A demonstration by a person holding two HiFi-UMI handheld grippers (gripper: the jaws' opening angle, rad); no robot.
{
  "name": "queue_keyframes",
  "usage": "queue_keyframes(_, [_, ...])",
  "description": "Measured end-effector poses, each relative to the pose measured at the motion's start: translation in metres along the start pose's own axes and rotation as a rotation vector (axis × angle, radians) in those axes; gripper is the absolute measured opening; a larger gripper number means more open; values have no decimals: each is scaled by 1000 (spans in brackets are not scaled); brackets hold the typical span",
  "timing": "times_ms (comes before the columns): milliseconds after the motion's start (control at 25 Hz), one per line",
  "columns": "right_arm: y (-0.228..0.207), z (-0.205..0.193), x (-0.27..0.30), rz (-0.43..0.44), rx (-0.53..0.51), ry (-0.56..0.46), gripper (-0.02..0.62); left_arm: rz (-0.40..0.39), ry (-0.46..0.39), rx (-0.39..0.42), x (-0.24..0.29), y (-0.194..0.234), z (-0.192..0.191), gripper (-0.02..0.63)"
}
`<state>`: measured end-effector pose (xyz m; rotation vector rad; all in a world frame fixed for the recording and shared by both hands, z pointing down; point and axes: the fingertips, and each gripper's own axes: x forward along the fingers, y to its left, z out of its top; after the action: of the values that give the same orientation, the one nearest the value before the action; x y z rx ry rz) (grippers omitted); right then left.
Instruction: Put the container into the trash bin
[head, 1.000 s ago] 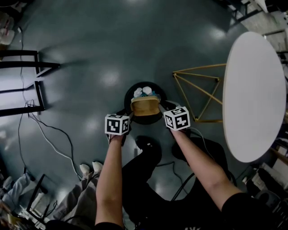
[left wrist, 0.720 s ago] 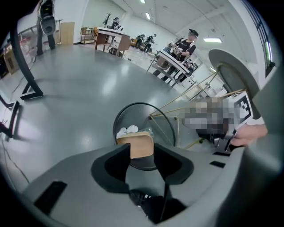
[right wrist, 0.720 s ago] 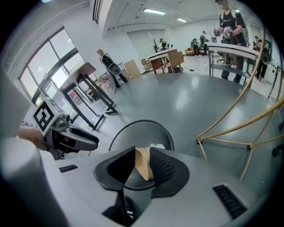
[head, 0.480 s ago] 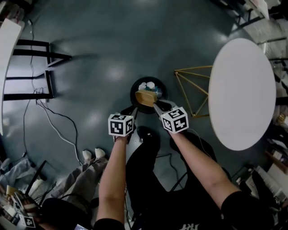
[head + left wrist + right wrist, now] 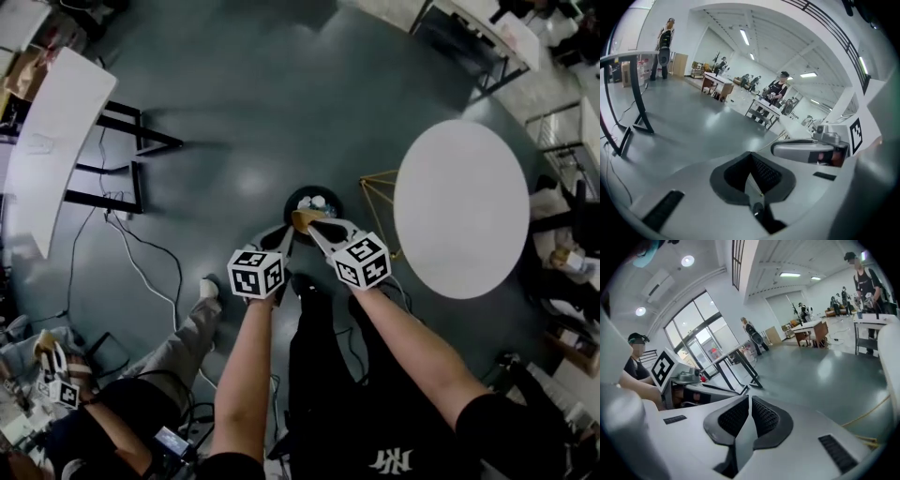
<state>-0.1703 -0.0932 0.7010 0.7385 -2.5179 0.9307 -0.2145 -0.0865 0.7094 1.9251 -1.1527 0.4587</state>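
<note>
The tan container (image 5: pixel 302 218) lies inside the round black trash bin (image 5: pixel 291 199), against its near rim, beside white litter. Both grippers hang high above the bin and hold nothing. My left gripper (image 5: pixel 284 232) is shut, and its pads (image 5: pixel 751 157) meet with only the floor beyond them. The jaws of my right gripper (image 5: pixel 312 228) are closing, and its pads (image 5: pixel 749 399) almost touch with nothing between them. Neither gripper view shows the bin. Each shows the other gripper beside it, the right gripper (image 5: pixel 806 151) and the left gripper (image 5: pixel 693 380).
A round white table (image 5: pixel 459 206) on a gold wire frame (image 5: pixel 380 202) stands right of the bin. A long white table (image 5: pixel 56 131) with black legs is at far left, with cables (image 5: pixel 122 253) on the floor. A seated person (image 5: pixel 141 375) is at lower left.
Both grippers let go of the container, which dropped into the bin. They rose well above it and their jaws closed. The bin now looks smaller and farther below.
</note>
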Motion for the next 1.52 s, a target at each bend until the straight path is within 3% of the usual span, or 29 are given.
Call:
queue_keyframes(160, [27, 73, -50, 89, -116, -81, 48, -32, -117, 43, -39, -41, 73, 2])
queue_keyframes(280, [46, 123, -100, 123, -150, -165, 48, -101, -209, 79, -76, -84, 118, 2])
queue_keyframes(520, [70, 224, -203, 166, -183, -366, 48, -239, -379, 291, -154, -177, 201, 2])
queue_keyframes(680, [69, 266, -276, 144, -231, -464, 48, -308, -464, 396, -183, -243, 231, 2])
queue_keyframes(960, [87, 280, -396, 141, -369, -554, 46, -421, -500, 564, -211, -351, 244, 2])
queue_keyframes(1200, [96, 259, -475, 46, -452, -610, 43, -581, -487, 681, -221, -418, 232, 2])
queue_keyframes(1320, [98, 240, -498, -8, -479, -619, 43, -651, -442, 715, -214, -439, 215, 2])
queue_keyframes(1520, [112, 206, -524, -84, -433, -651, 44, -783, -349, 761, -210, -462, 175, 2])
